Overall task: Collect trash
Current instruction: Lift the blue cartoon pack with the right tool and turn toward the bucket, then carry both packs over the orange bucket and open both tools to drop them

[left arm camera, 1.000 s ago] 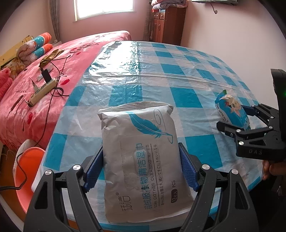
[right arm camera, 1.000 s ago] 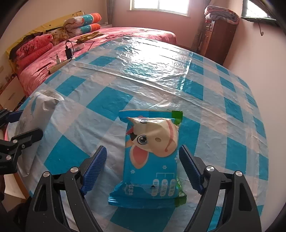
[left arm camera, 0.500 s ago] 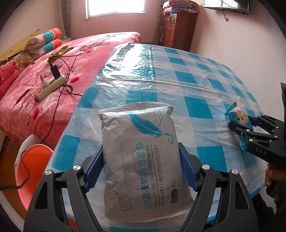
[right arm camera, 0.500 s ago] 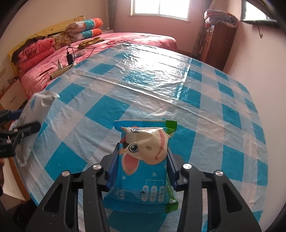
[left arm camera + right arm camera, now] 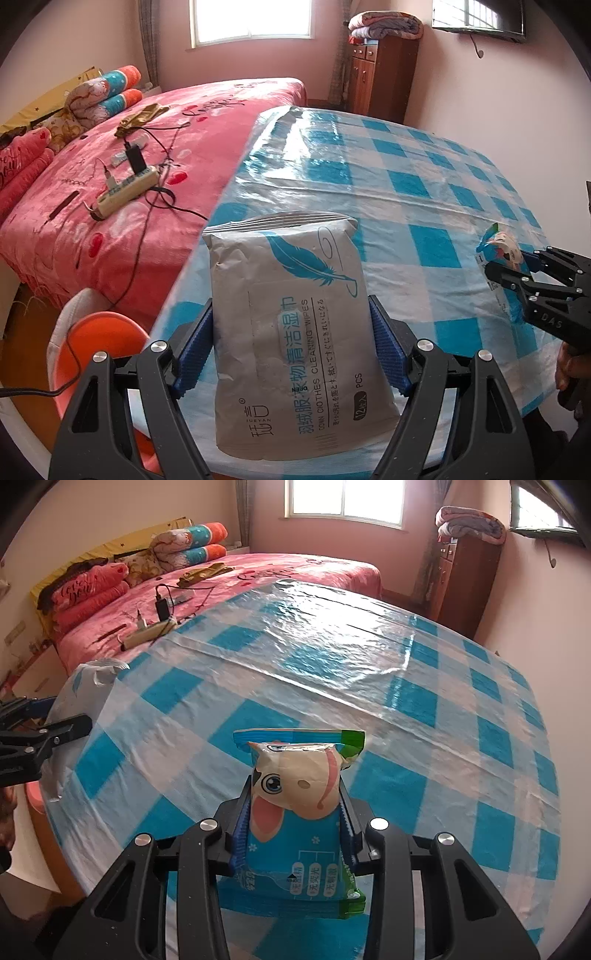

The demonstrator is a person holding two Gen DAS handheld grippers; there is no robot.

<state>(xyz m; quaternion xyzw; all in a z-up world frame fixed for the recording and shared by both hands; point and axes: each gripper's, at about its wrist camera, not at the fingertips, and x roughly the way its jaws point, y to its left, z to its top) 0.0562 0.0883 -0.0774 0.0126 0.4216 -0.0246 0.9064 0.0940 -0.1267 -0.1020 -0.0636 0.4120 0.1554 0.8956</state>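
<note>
Both picks look made but nothing is binned: the left gripper [image 5: 291, 350] clamps the grey feather-print wipes pack [image 5: 295, 332] at the checked table's [image 5: 369, 657] edge, the right gripper [image 5: 293, 834] pinches the blue cartoon-dog packet [image 5: 295, 812] near its front edge.

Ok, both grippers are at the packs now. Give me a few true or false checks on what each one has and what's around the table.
1. The left gripper holds a grey wipes pack with a blue feather print. True.
2. The right gripper stands open over bare cloth. False: its jaws have just closed on the blue cartoon-dog pack.
3. The table wears a blue and white checked cover under clear plastic. True.
4. A power strip lies on the table. False: it lies on the pink bed beside the table.
5. Folded bedding sits on top of the wooden cabinet. True.
</note>
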